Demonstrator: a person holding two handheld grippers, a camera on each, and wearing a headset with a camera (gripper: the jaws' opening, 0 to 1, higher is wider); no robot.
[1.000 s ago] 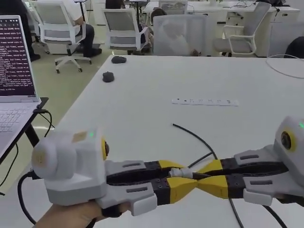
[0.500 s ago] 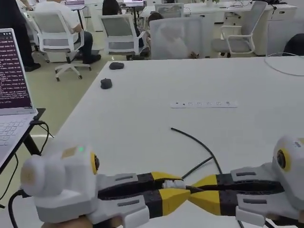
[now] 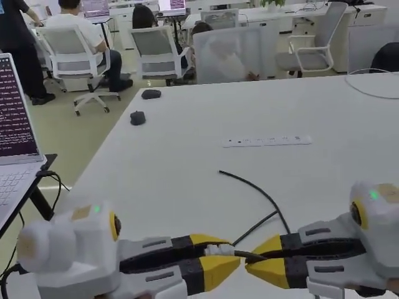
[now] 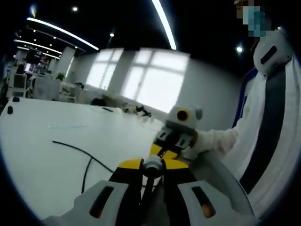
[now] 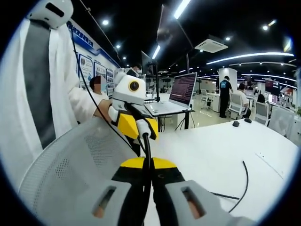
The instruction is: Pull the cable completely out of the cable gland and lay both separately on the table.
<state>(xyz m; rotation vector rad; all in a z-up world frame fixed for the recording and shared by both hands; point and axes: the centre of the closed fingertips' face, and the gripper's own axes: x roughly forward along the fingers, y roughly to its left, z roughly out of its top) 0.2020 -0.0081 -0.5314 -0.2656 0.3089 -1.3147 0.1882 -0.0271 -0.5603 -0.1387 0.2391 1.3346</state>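
In the head view my left gripper (image 3: pixel 228 253) is low at the left, shut on the small white cable gland (image 3: pixel 217 250). My right gripper (image 3: pixel 253 258) faces it from the right, tip to tip, shut on the black cable (image 3: pixel 262 194) just outside the gland. A short stretch of cable shows between the two. The cable's free length curves away over the white table (image 3: pixel 187 168). In the left gripper view the gland (image 4: pixel 152 163) sits between my jaws, with the right gripper (image 4: pixel 164 147) beyond. In the right gripper view the cable (image 5: pixel 147 157) runs up to the gland (image 5: pixel 142 128).
A white power strip (image 3: pixel 267 141) lies mid-table beyond the cable. Two dark computer mice (image 3: pixel 137 117) (image 3: pixel 151 94) sit near the table's far left edge. An open laptop (image 3: pixel 12 124) stands on a stand at the left. Office chairs and people are behind the table.
The grippers have drawn slightly apart: their yellow tips touched a second ago, and a short piece of cable now shows between them. The head camera has also tilted.
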